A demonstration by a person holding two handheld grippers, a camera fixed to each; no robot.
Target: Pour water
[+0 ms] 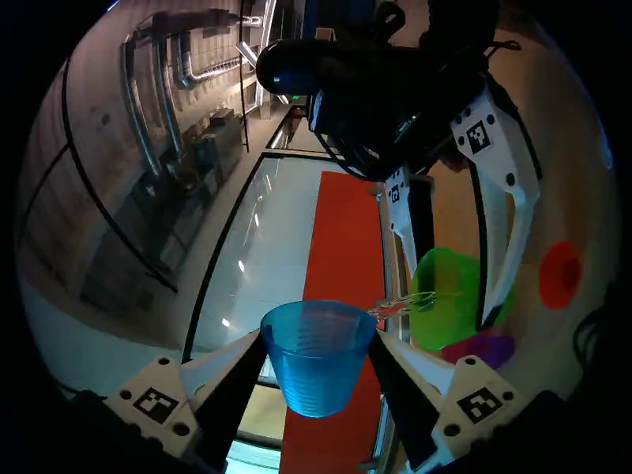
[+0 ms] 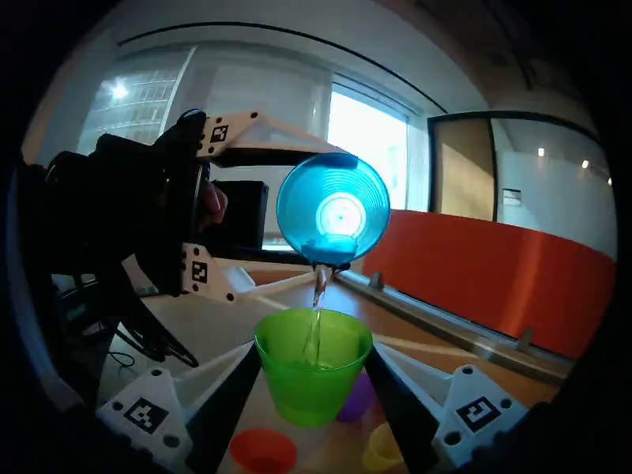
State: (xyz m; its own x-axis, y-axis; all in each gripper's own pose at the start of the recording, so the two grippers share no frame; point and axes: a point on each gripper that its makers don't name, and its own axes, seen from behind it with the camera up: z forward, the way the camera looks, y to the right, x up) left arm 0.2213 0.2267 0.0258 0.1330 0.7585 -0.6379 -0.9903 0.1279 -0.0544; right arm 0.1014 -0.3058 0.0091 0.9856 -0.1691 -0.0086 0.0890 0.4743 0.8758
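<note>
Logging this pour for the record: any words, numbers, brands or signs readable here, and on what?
No readable words or numbers.
On the left gripper and right gripper, square markers: patterns, not text.
The blue cup and green cup: no print visible.
A small wall plate: too blurred to read.

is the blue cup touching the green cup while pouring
Apart. The right gripper view shows the blue cup above the green cup, water bridging the gap.
</note>
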